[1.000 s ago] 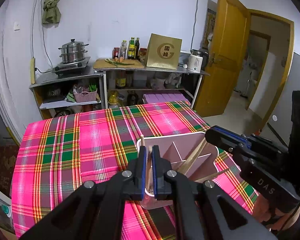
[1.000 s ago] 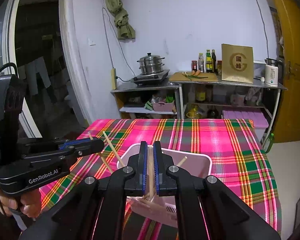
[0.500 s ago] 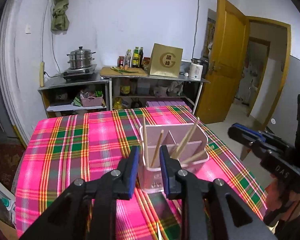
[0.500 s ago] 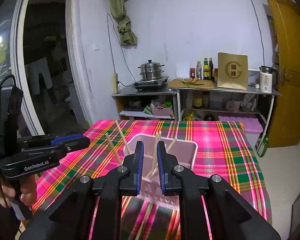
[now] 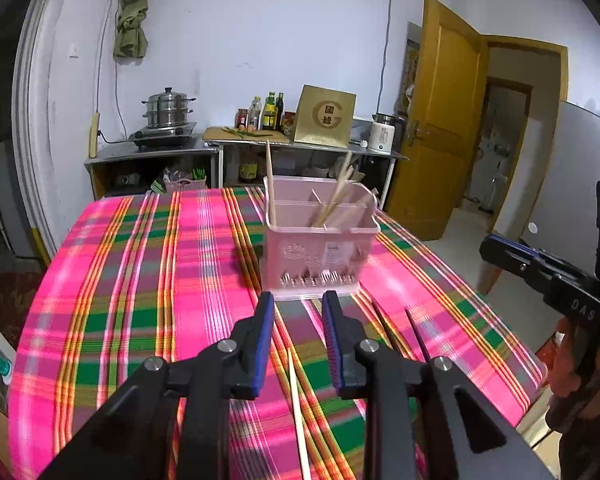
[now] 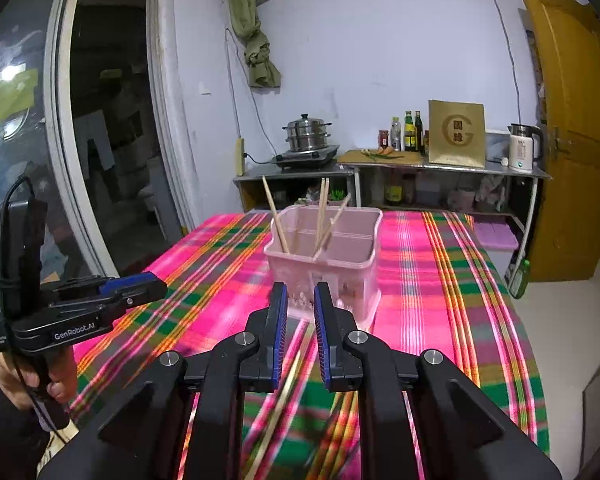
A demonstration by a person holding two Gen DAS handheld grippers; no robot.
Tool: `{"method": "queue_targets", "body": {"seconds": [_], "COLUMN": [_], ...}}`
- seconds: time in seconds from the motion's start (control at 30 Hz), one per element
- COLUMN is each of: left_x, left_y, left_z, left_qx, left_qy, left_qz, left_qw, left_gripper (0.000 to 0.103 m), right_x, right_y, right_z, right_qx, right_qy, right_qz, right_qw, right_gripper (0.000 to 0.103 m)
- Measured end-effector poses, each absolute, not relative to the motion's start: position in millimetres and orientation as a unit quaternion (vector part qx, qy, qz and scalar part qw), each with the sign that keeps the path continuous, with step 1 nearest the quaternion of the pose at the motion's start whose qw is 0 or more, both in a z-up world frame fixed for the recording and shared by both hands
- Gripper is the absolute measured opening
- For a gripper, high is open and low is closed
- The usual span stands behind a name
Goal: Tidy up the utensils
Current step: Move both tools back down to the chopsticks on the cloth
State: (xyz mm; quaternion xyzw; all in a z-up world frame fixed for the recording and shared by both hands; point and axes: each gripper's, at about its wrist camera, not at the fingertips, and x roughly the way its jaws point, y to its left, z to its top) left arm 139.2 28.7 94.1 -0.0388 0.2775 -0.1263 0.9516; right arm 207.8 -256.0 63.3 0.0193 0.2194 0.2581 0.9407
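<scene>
A pink divided utensil holder (image 5: 320, 240) stands on the plaid tablecloth (image 5: 148, 280) with several light wooden chopsticks (image 5: 270, 184) leaning in it. My left gripper (image 5: 296, 300) hangs just in front of the holder; its jaws are opening and nothing is pressed between them. One loose chopstick (image 5: 298, 408) lies on the cloth below it. In the right wrist view the holder (image 6: 328, 264) sits past my right gripper (image 6: 300, 290), which is open and empty. A loose chopstick (image 6: 284, 392) lies blurred under it. The left gripper (image 6: 156, 286) shows at the left.
The right gripper (image 5: 488, 244) reaches in from the right edge. Behind the table a metal counter (image 5: 160, 156) carries a steamer pot (image 5: 166, 112), bottles (image 5: 268, 114), a brown box (image 5: 324, 120) and a kettle (image 5: 382, 136). A yellow door (image 5: 440, 120) stands open at the right.
Both grippers were shut on chopsticks over the holder. They have let go, opened and drawn back toward me; those chopsticks now stand in the holder.
</scene>
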Motion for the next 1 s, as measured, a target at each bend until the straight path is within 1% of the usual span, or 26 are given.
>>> {"method": "queue_targets", "body": {"seconds": [0.3,0.6,1.0], "left_x": [96,74,87], "left_y": [28,28,20], "left_z": [70,46,29], "left_qx": [-0.036,-0.036,-0.035], "left_qy": [0.278,0.294,0.324], "left_qz": [-0.121,-0.116,-0.125], "left_qw": [0.952,0.948,0.937], "left_gripper": [0.026,0.026,0.026], "right_x": [171,149,155], "right_y": [-281,-291,-293], "right_z": [34,12,-5], "right_qx": [0.045,0.054,0.057], "right_qy": [0.234,0.25,0.274], "right_qz": [0.244,0.232,0.225], "right_qw": [0.94,0.939,0.933], "right_gripper": [0.014,0.014,0.015]}}
